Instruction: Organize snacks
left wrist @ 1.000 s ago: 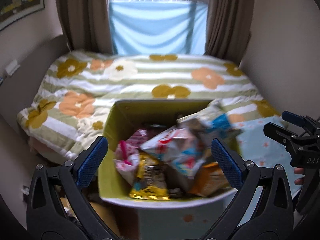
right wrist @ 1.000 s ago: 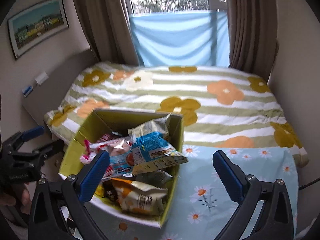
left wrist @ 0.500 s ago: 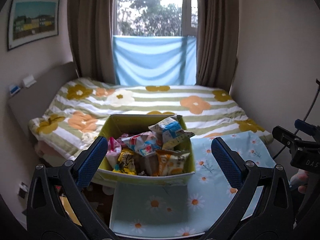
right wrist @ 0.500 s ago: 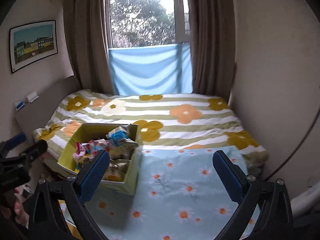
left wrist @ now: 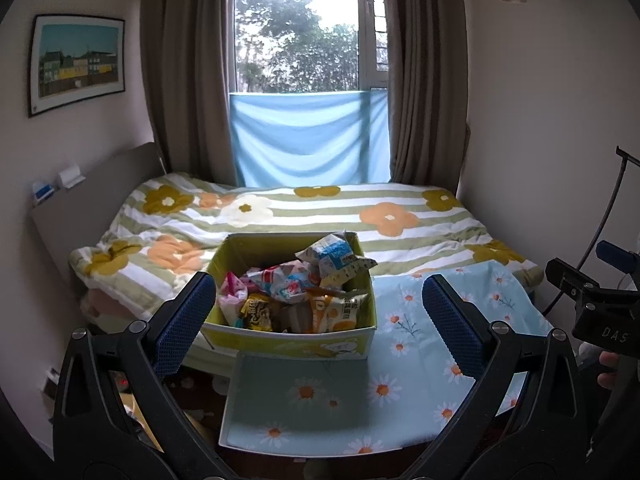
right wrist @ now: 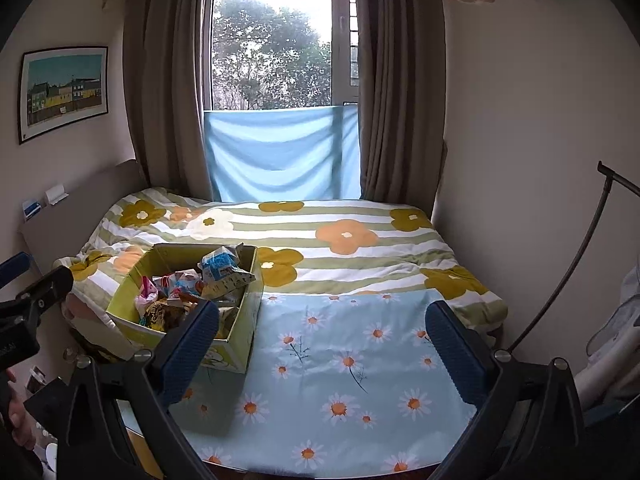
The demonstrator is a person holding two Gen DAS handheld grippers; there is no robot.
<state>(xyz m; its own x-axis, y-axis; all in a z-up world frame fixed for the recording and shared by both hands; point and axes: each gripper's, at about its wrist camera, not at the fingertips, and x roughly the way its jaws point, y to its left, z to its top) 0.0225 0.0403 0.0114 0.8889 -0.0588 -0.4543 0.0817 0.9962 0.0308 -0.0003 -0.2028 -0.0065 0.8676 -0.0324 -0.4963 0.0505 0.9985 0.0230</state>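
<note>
Snacks [left wrist: 304, 292]: heaped loose in the yellow-green box [left wrist: 288, 336], which sits on the daisy cloth [left wrist: 404, 344] at the bed's near left, within your reach. Left gripper [left wrist: 316, 312]: pads spread wide, empty, facing the box. Right gripper [right wrist: 320, 344]: likewise apart, empty, over bare cloth, probably the sorting space.

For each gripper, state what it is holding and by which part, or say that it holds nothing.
Neither holds anything. The left gripper and right gripper are both open and empty; the snacks lie untouched in the box.
</note>
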